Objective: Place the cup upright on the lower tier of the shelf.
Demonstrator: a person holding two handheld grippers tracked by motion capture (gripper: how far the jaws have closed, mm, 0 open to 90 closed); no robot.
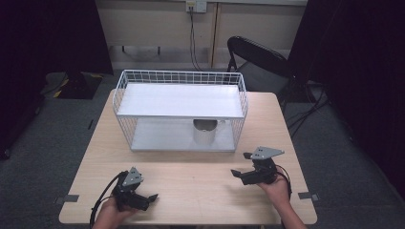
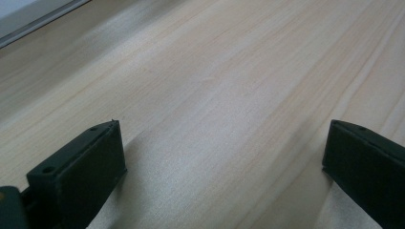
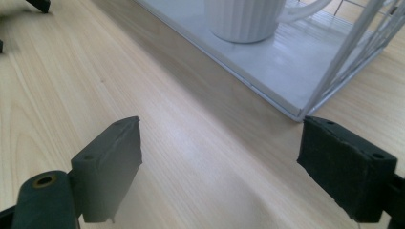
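Observation:
A white two-level wire rack (image 1: 180, 100) stands at the middle back of the wooden table (image 1: 191, 181). On its lower shelf, toward the right, a white ribbed mug (image 1: 206, 132) sits upright with its handle to the right. My left gripper (image 1: 149, 199) rests low at the front left, jaws open and pointing right. My right gripper (image 1: 241, 164) is at the front right, open, jaws pointing left. In the left gripper view the gripper (image 2: 223, 129) spans bare wood. In the right gripper view the gripper (image 3: 220, 124) stands open near the rack's corner (image 3: 301, 114), with the mug (image 3: 243, 19) beyond.
A black folding chair (image 1: 258, 57) stands behind the table's back right corner. Grey tape marks (image 1: 70, 198) sit near the table's front corners. A cable (image 1: 193, 38) hangs down the back wall. Bare wood lies between the grippers and the rack.

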